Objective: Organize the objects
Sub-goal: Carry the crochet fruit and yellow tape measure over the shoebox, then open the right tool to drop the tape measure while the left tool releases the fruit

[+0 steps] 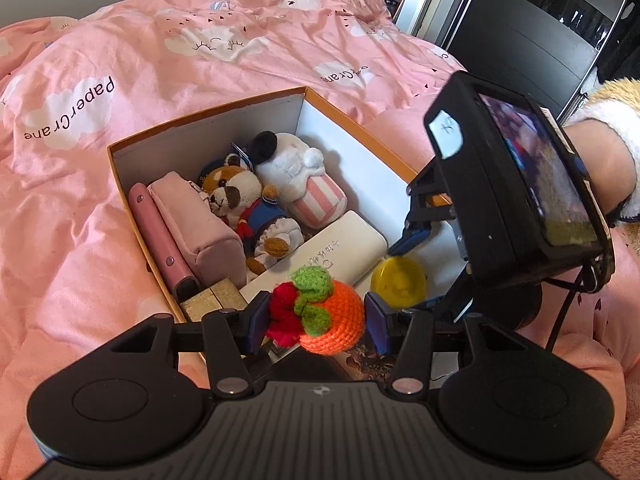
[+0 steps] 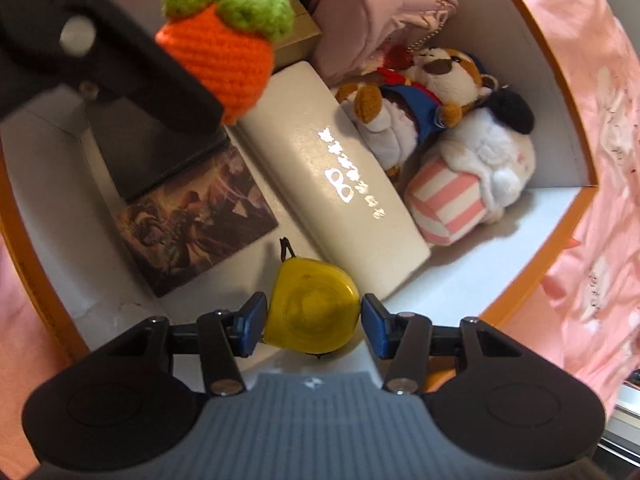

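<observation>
An orange-rimmed cardboard box (image 1: 208, 114) with white walls (image 2: 552, 128) lies on a pink bedspread. My left gripper (image 1: 318, 320) is shut on a crocheted orange fruit (image 1: 332, 320) with green leaves and a red part, held over the box's near corner. The same fruit (image 2: 224, 52) shows at the upper left of the right wrist view. My right gripper (image 2: 314, 328) points steeply down into the box, shut on a yellow tape measure (image 2: 312, 312) just above the box floor. That tape measure (image 1: 398, 280) is also in the left wrist view.
Inside the box lie a white case (image 2: 340, 160), a raccoon plush (image 1: 236, 200), a white plush in a striped cup (image 1: 304, 184), a pink pouch (image 1: 196, 224), a pink wallet (image 1: 156, 236), a gold box (image 1: 212, 300) and a picture card (image 2: 200, 224). A dark wardrobe (image 1: 540, 32) stands behind the bed.
</observation>
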The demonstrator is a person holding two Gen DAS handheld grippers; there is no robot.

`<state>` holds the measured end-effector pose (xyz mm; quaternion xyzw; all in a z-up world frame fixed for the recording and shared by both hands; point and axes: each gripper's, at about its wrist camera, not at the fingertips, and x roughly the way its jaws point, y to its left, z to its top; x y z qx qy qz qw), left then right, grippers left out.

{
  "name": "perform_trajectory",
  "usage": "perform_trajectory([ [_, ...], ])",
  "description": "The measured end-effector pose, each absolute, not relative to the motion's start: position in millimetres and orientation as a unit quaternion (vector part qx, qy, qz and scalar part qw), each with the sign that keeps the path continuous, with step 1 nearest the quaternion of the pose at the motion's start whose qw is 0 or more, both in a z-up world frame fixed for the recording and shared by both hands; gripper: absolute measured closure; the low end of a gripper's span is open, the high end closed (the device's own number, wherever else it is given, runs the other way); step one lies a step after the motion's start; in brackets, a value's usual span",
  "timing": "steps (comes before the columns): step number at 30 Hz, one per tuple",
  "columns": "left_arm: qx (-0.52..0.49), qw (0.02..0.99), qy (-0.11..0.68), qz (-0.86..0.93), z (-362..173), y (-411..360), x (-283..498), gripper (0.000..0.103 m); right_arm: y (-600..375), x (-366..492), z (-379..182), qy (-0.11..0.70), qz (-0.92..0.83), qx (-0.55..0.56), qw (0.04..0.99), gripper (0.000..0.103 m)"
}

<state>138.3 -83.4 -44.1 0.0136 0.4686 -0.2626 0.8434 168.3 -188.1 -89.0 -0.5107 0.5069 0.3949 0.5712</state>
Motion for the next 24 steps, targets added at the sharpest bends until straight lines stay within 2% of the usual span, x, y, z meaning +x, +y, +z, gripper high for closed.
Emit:
perform_trajectory([
  [6, 0.019, 0.839, 0.471, -0.272, -45.8, -88.6, 136.4, 0.045, -187.8, 165.3, -101.5, 0.498, 0.390, -0.531, 0.564, 0.049],
  [11, 0.024, 0.833, 0.479, -0.276, -49.2, -95.7, 137.2, 0.045, -196.5, 167.1, -93.3, 0.503, 0.393, -0.496, 0.589, 0.047],
  [21, 0.026, 0.812, 0.491, -0.313, -59.1, -126.5, 138.1, 0.045, -246.3, 131.1, -14.3, 0.433, 0.339, -0.418, 0.723, 0.048],
  [24, 0.007, 0.797, 0.509, -0.326, -67.5, -138.3, 142.2, 0.045, -264.3, 122.9, 4.0, 0.417, 0.317, -0.384, 0.761, 0.056],
])
